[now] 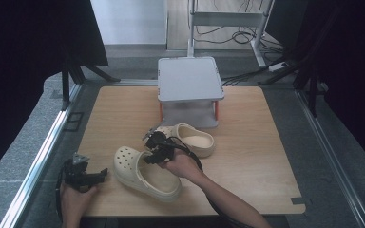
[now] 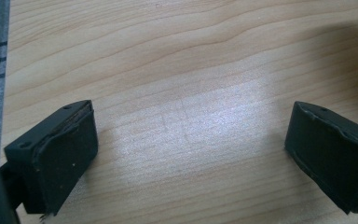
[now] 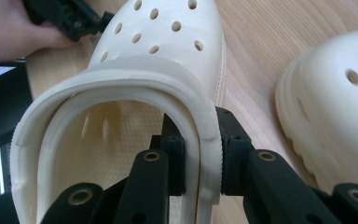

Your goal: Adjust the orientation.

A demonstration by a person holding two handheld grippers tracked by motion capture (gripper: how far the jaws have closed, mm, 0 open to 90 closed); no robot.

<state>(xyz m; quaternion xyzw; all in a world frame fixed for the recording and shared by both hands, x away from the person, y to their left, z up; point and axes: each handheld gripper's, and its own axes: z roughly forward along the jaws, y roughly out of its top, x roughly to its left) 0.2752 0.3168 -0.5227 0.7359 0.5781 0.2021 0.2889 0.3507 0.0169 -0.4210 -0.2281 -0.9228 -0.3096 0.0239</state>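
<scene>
1. Right gripper [image 3: 199, 154] is clamped on the side wall of the near clog [image 3: 121, 116]: one jaw inside the opening, one outside, pads pressed tight on the rim.
2. That clog [image 1: 145, 172] sits near the front of the table [image 1: 261, 156], toe pointing left, with the right gripper [image 1: 158, 148] just above its collar.
3. Left gripper [image 2: 189, 154] has its jaws wide apart with nothing in between, just bare wood under them.
4. From the high view, the left gripper [image 1: 83, 175] sits at the near left corner, just left of the clog's toe, not touching.
5. Second clog [image 1: 193, 138] lies just behind the first, in front of the grey stand [image 1: 190, 78].
</scene>
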